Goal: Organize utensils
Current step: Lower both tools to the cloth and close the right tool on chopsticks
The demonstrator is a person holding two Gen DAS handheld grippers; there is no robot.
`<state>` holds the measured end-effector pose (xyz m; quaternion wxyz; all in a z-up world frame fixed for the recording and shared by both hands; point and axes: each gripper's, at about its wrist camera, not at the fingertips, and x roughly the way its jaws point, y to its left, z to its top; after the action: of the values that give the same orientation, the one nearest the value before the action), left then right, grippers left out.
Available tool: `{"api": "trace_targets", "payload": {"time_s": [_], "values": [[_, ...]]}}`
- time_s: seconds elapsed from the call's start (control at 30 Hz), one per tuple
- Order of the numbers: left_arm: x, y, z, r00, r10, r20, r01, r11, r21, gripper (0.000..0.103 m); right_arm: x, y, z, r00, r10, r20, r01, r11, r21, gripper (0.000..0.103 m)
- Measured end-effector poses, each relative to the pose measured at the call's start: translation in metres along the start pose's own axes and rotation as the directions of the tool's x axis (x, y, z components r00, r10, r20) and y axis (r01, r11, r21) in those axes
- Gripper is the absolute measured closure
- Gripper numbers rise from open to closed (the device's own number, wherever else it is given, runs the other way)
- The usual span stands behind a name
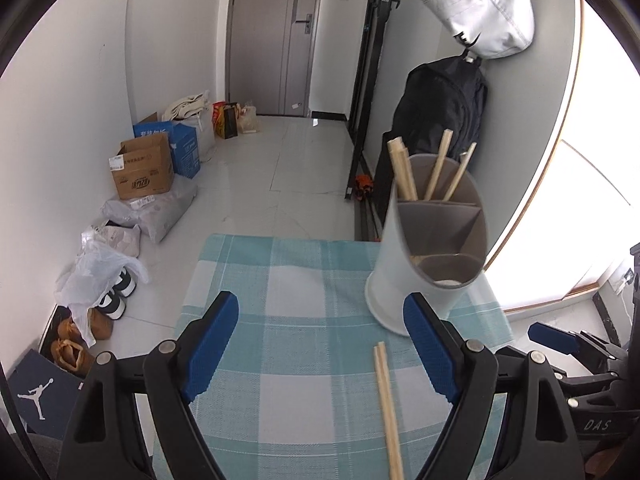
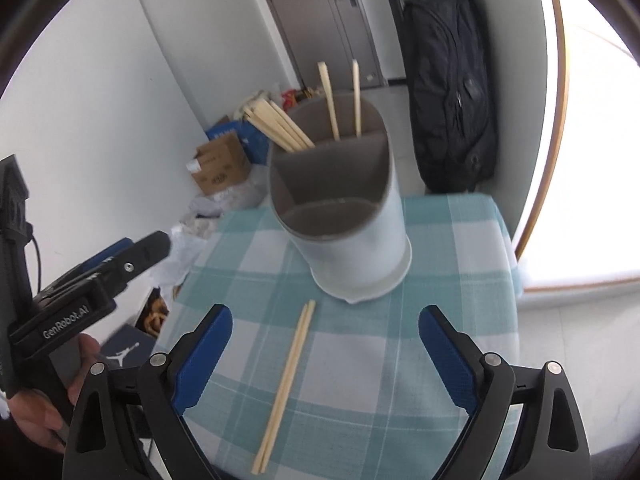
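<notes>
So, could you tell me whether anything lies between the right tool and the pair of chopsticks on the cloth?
Nothing visible does. The chopsticks lie bare on the checked tablecloth, between the open fingers of the right tool. The utensil holder stands beyond their far tips, and the left tool hovers off to the side.

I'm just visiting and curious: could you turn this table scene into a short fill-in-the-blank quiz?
1. The loose chopsticks lie on a checked ____.
2. The holder already has chopsticks standing in its ____ compartment.
3. Both hand-held grippers, left and right, are ____.

Missing words: tablecloth; back; open
</notes>
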<state>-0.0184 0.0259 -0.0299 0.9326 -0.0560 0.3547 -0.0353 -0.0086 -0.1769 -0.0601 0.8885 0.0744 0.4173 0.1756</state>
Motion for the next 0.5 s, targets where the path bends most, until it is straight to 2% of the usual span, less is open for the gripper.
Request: {"api": "trace_targets", "payload": {"time_s": [0.07, 0.1, 0.13, 0.23, 0.33, 0.5], "values": [[0.005, 0.007, -0.004, 1.0, 0.008, -0.013, -0.008, 1.0, -0.019, 0.022, 0.013, -0.001, -0.004, 0.999, -0.003, -0.043, 0.003, 1.0, 0.008, 0.015], [0.009, 0.01, -0.007, 1.0, 0.011, -0.026, -0.012, 0.999, -0.03, 0.022, 0.019, -0.001, -0.006, 0.998, -0.012, -0.063, 0.012, 1.0, 0.006, 0.021], [0.012, 0.012, -0.008, 0.999, 0.011, -0.036, -0.012, 0.999, -0.038, 0.022, 0.026, 0.0, -0.008, 0.996, -0.028, -0.087, 0.028, 1.0, 0.001, 0.031], [0.018, 0.019, -0.01, 0.998, 0.018, -0.06, -0.022, 0.998, -0.061, 0.022, 0.05, 0.002, -0.011, 0.981, -0.06, -0.182, 0.06, 0.998, -0.007, 0.048], [0.02, 0.027, -0.009, 0.997, 0.033, -0.072, -0.039, 0.996, -0.083, 0.022, 0.069, 0.008, -0.012, 0.969, -0.072, -0.237, 0.066, 0.997, -0.034, 0.053], [0.024, 0.045, -0.009, 0.994, 0.04, -0.1, -0.054, 0.988, -0.145, 0.022, 0.091, 0.017, -0.008, 0.961, -0.064, -0.268, 0.054, 0.998, -0.044, 0.058]]}}
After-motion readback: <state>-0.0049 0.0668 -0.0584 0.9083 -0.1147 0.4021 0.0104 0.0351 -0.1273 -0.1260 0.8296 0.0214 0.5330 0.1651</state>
